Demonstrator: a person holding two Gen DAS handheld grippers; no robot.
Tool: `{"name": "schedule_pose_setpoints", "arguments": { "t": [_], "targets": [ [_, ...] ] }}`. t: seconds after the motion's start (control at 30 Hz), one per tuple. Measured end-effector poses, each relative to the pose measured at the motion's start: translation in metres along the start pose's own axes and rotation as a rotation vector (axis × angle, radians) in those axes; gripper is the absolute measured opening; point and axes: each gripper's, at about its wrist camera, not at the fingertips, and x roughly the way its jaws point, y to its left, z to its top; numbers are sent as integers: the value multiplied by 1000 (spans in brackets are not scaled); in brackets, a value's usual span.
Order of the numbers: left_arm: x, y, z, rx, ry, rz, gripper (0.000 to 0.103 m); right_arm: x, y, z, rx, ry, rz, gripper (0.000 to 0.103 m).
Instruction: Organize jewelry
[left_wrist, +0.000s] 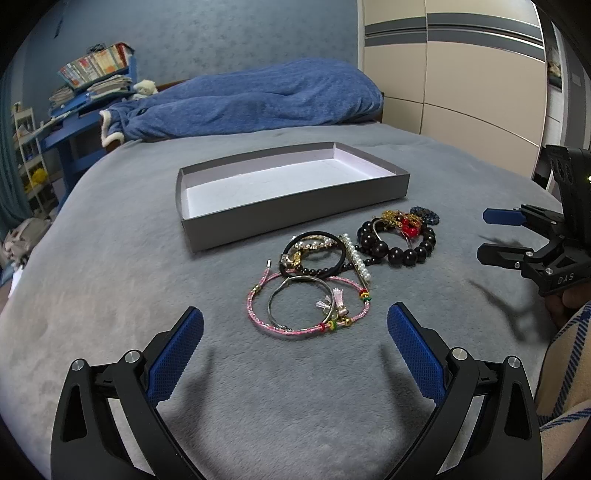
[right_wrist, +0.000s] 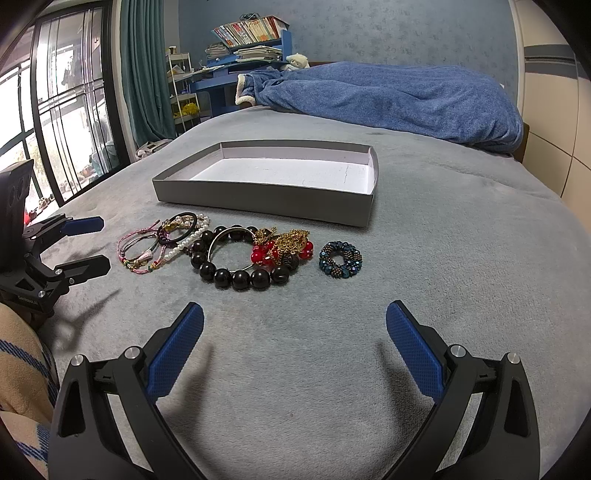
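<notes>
A shallow grey box (left_wrist: 295, 208) (right_wrist: 258, 201) with a white inside lies empty on the grey bedspread. In front of it sits a heap of jewelry: a pink cord bracelet (left_wrist: 258, 317) (right_wrist: 127, 240), a thin metal bangle (left_wrist: 280, 291), a black hair tie (left_wrist: 345, 254), a pearl strand (left_wrist: 354, 258) (right_wrist: 184, 245), a big black bead bracelet (left_wrist: 402, 253) (right_wrist: 236, 275), red and gold beads (left_wrist: 408, 229) (right_wrist: 280, 249) and a blue beaded ring (right_wrist: 340, 258) (left_wrist: 426, 214). My left gripper (left_wrist: 295, 323) (right_wrist: 98, 243) is open just short of the pink cord. My right gripper (right_wrist: 294, 319) (left_wrist: 485, 234) is open, right of the heap.
A blue blanket (left_wrist: 258, 99) (right_wrist: 399, 96) is bunched at the far end of the bed. A blue desk with books (left_wrist: 92, 74) (right_wrist: 251, 40) stands beyond it, a wardrobe (left_wrist: 461, 74) at the right, a window (right_wrist: 55, 110) at the left. A plaid sleeve (left_wrist: 565, 369) (right_wrist: 22, 369) is near me.
</notes>
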Motion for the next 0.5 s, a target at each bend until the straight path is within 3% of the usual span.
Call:
{"name": "schedule_pose_setpoints", "arguments": {
  "t": [0.5],
  "targets": [
    [-4, 17, -5, -39, -3, 16, 99, -1, 4, 2, 3, 0, 3, 98]
  ]
}}
